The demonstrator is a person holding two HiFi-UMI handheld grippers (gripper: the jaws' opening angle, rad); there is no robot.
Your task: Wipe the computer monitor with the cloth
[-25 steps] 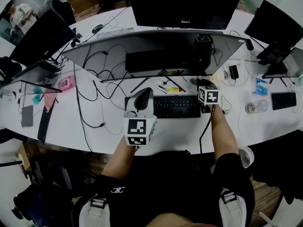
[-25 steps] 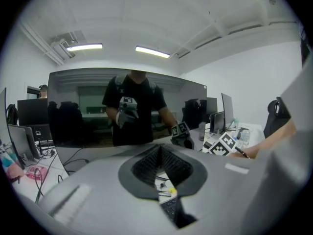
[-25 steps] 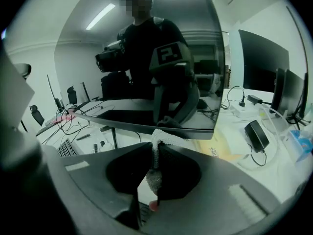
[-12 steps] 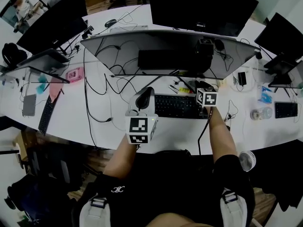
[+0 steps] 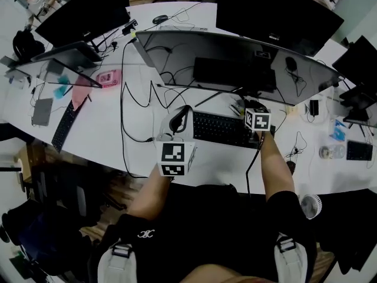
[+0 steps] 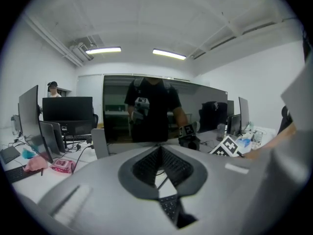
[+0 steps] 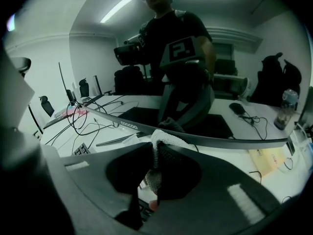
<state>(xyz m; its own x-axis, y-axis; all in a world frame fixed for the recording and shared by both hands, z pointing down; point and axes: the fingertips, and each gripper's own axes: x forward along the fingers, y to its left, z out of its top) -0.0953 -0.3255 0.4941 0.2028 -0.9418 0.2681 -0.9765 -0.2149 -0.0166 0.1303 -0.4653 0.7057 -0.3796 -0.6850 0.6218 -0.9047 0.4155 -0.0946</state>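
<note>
right gripper: jaws clamped on the white cloth, held close to the lower edge of the curved monitor, contact unclear | left gripper: jaws together, nothing between them, over the left end of the keyboard | tabletop: white

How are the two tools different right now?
The right tool pinches a white cloth between its jaws; the left tool has its jaws together on nothing. The right tool sits close under the monitor, while the left tool is farther back from it, by the left end of the keyboard. Both point toward the monitor.
</note>
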